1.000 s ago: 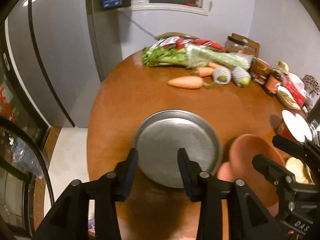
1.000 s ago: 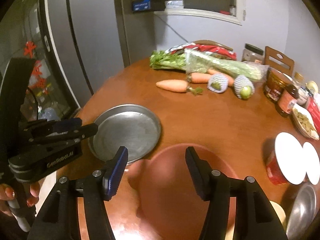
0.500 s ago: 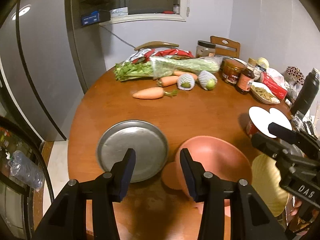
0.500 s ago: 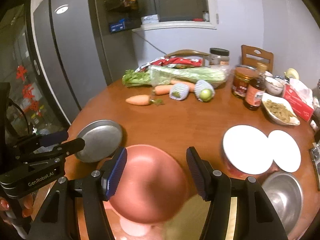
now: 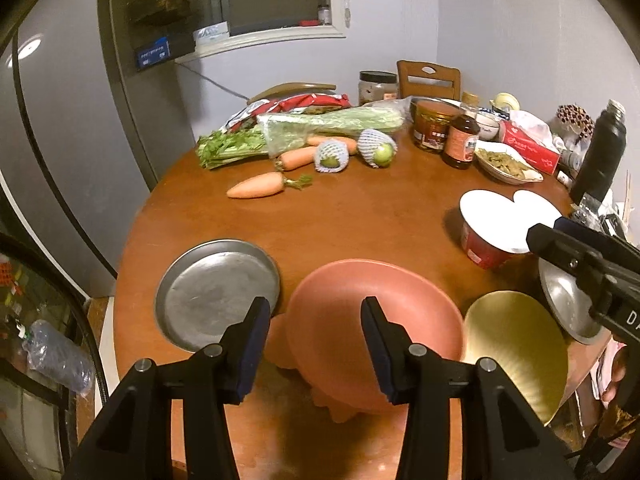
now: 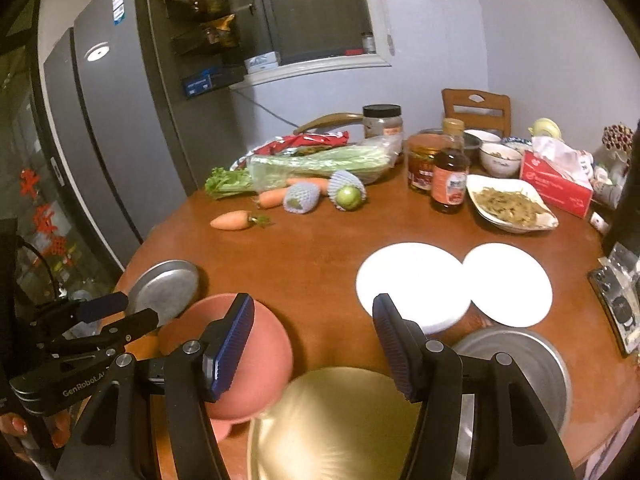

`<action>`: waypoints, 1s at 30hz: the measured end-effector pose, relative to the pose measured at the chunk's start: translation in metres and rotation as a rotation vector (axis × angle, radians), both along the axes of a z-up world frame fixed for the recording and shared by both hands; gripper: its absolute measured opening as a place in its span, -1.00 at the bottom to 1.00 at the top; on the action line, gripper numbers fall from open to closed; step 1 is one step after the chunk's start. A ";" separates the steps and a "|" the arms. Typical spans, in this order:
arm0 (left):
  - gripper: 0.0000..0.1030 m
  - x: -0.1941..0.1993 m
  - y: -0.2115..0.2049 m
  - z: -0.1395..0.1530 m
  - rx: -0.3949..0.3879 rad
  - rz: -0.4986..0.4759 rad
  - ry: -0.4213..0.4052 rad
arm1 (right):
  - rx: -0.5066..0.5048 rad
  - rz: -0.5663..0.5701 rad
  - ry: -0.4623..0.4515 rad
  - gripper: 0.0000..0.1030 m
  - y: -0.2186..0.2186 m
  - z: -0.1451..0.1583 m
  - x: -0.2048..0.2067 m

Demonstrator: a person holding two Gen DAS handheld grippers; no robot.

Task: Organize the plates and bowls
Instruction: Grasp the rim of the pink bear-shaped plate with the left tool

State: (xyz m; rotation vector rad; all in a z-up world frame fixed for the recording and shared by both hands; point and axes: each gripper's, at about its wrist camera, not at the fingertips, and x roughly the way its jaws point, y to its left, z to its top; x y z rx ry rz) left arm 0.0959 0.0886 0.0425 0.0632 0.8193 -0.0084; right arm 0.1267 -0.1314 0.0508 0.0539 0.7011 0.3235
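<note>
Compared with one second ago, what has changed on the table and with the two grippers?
Both grippers drew back and up, showing more table. The left gripper shifted from the metal plate toward the pink bowl, jaws opening, empty. The right gripper now frames the gold plate, empty. No dish moved.

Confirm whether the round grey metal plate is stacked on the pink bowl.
No. The round grey metal plate lies flat on the table beside the pink bowl, not on it.
</note>
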 end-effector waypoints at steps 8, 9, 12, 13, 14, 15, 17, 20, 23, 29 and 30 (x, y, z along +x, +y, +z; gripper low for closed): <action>0.10 -0.004 -0.019 -0.005 -0.028 -0.015 -0.006 | -0.007 -0.034 0.038 0.23 -0.027 -0.016 -0.001; 0.10 -0.004 -0.019 -0.008 -0.030 -0.005 0.002 | -0.008 -0.034 0.046 0.23 -0.028 -0.018 0.000; 0.10 -0.004 -0.018 -0.016 -0.030 0.014 0.020 | -0.011 -0.023 0.065 0.23 -0.028 -0.026 0.003; 0.10 -0.004 -0.016 -0.019 -0.029 0.022 0.028 | -0.013 -0.021 0.069 0.23 -0.027 -0.028 0.003; 0.10 -0.004 -0.014 -0.021 -0.028 0.028 0.033 | -0.018 -0.017 0.078 0.23 -0.026 -0.031 0.005; 0.10 -0.005 -0.012 -0.023 -0.026 0.038 0.038 | -0.019 -0.009 0.085 0.23 -0.024 -0.033 0.006; 0.10 -0.006 -0.008 -0.027 -0.017 0.051 0.045 | -0.024 0.005 0.103 0.23 -0.019 -0.039 0.008; 0.21 -0.007 -0.001 -0.033 -0.022 0.070 0.059 | -0.033 0.031 0.124 0.23 -0.010 -0.047 0.012; 0.24 -0.009 0.008 -0.039 -0.049 0.086 0.078 | -0.051 0.062 0.142 0.23 0.001 -0.054 0.016; 0.31 -0.003 0.023 -0.054 -0.116 0.124 0.135 | -0.086 0.113 0.178 0.23 0.024 -0.067 0.025; 0.31 -0.001 0.024 -0.058 -0.126 0.127 0.145 | -0.094 0.120 0.184 0.23 0.028 -0.070 0.027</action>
